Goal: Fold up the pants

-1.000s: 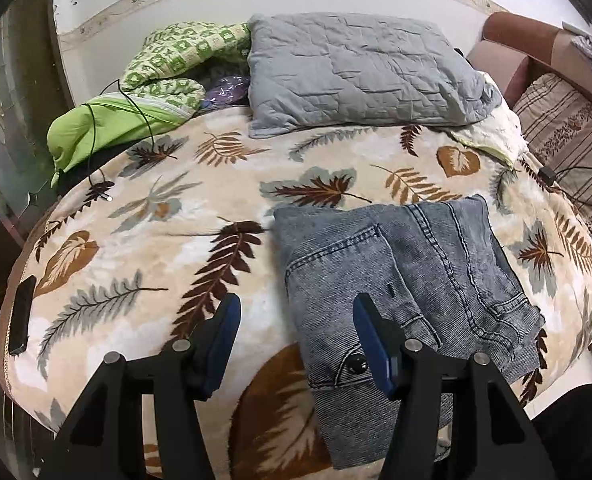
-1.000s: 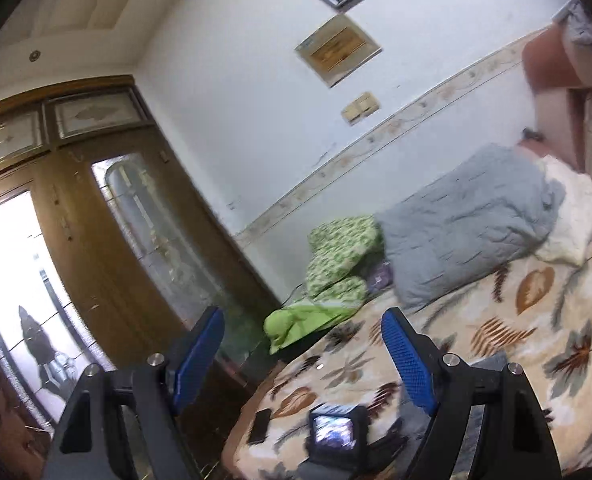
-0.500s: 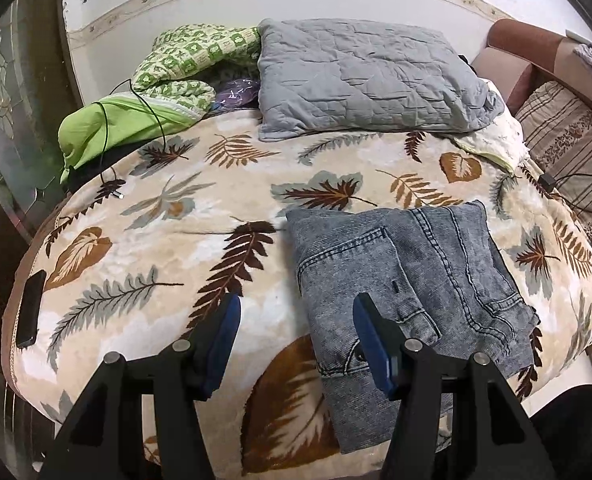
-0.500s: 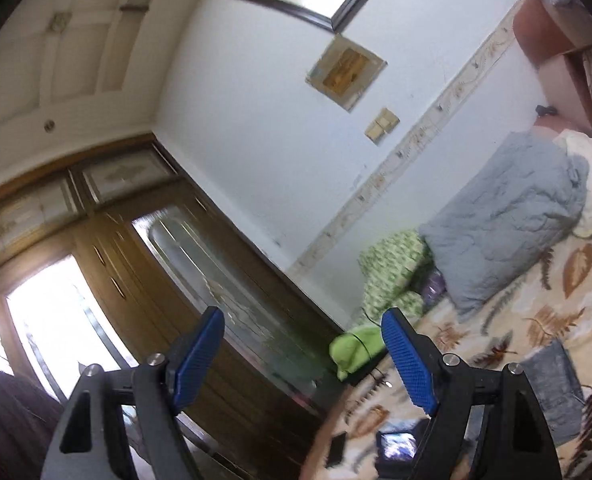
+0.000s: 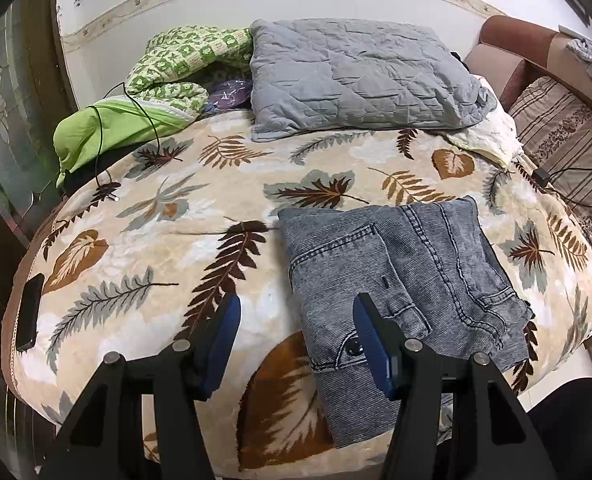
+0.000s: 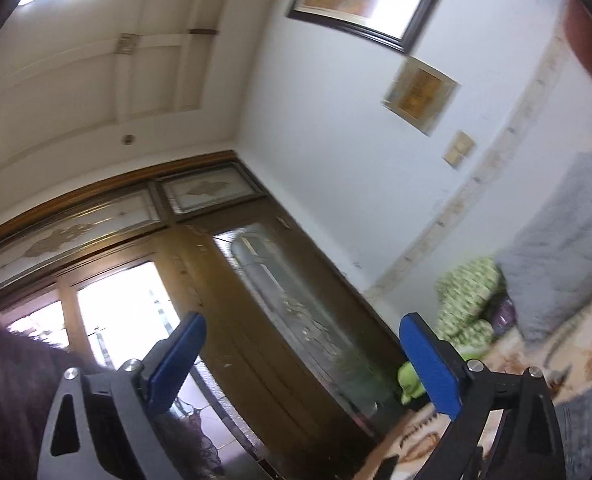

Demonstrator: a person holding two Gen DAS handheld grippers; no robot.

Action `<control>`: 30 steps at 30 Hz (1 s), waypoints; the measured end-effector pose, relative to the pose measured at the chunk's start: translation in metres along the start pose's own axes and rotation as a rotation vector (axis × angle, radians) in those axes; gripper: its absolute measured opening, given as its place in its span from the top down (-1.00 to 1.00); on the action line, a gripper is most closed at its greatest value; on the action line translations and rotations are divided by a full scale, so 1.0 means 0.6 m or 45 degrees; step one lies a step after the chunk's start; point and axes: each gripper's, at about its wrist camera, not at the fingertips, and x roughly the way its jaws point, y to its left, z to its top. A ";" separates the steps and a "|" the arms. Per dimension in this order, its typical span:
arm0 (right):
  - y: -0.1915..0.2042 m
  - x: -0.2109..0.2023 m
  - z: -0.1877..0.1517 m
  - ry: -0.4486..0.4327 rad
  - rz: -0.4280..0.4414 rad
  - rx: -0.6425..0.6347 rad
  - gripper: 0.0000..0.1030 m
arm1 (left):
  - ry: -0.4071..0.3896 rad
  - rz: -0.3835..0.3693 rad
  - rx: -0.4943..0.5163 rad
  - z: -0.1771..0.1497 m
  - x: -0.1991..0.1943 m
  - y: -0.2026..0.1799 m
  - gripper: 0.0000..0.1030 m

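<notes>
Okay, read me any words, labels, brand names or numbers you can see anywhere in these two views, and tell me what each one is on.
No readable text in either view.
Jeans: folded on the leaf-print blanket; no brand tag or label shows, only a plain dark button.
Framed pictures on the wall: too blurred to tell whether they carry writing.
Dark phone at the bed's edge: screen off, nothing to read.
Gripper fingers: no markings.

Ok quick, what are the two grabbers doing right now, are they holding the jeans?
Left gripper: open, empty, above the folded jeans.
Right gripper: open, empty, aimed up at the wall and door.
</notes>
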 end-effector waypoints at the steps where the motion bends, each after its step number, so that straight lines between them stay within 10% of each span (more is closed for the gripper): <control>1: 0.000 -0.002 0.001 0.000 0.032 0.000 -0.91 | -0.001 -0.003 0.000 -0.001 -0.001 0.000 -0.15; 7: -0.019 0.011 0.000 0.095 0.258 0.133 -0.96 | 0.013 -0.011 -0.007 -0.002 0.001 0.002 -0.15; 15: -0.057 -0.003 -0.011 0.010 0.232 0.164 -1.00 | -0.002 -0.014 -0.004 0.000 -0.005 0.006 -0.15; 21: -0.160 0.019 -0.045 0.209 -0.178 0.159 -1.00 | 0.001 -0.009 -0.020 0.003 -0.002 0.013 -0.15; 30: -0.504 -0.001 -0.175 0.690 -0.874 0.346 -1.00 | 0.019 -0.004 0.002 0.001 0.012 0.005 -0.15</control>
